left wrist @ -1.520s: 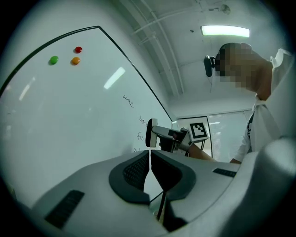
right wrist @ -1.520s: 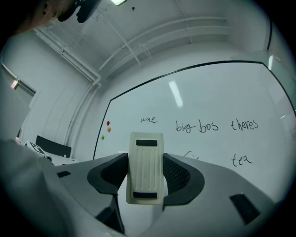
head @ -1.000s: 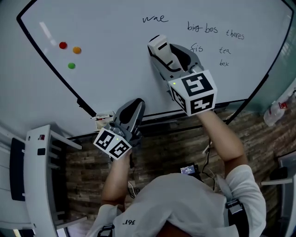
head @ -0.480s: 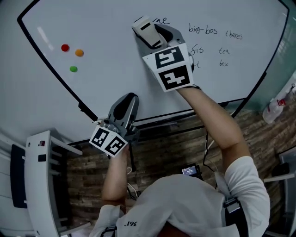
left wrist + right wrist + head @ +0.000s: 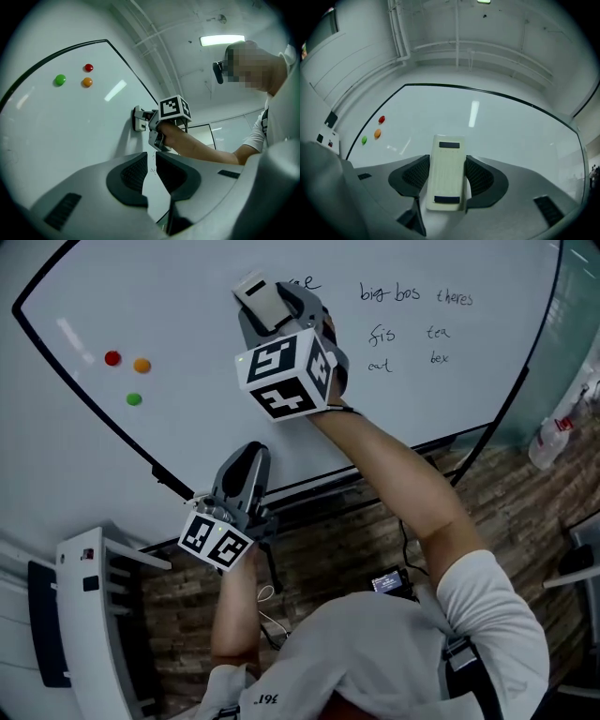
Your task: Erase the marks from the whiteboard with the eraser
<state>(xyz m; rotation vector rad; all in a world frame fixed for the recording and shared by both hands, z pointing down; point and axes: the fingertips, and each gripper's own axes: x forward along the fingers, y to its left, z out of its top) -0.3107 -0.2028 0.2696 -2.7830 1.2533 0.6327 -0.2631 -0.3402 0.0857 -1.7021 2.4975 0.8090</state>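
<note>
My right gripper is shut on a white block eraser and presses it flat on the whiteboard near the top, over the left part of a scribbled word whose tail still shows. In the right gripper view the eraser sits upright between both pads of that gripper. Black handwriting runs in rows to the right of it. My left gripper hangs shut and empty by the board's bottom edge. In the left gripper view its jaws point at the board, with the eraser ahead.
Red, orange and green magnets stick on the board's left side. A marker ledge runs along the bottom edge. A white rack stands at lower left, a bottle at right.
My right gripper carried the eraser up and left across the board, from beside the second row of writing to the top word, now mostly covered. The left gripper hardly moved.
</note>
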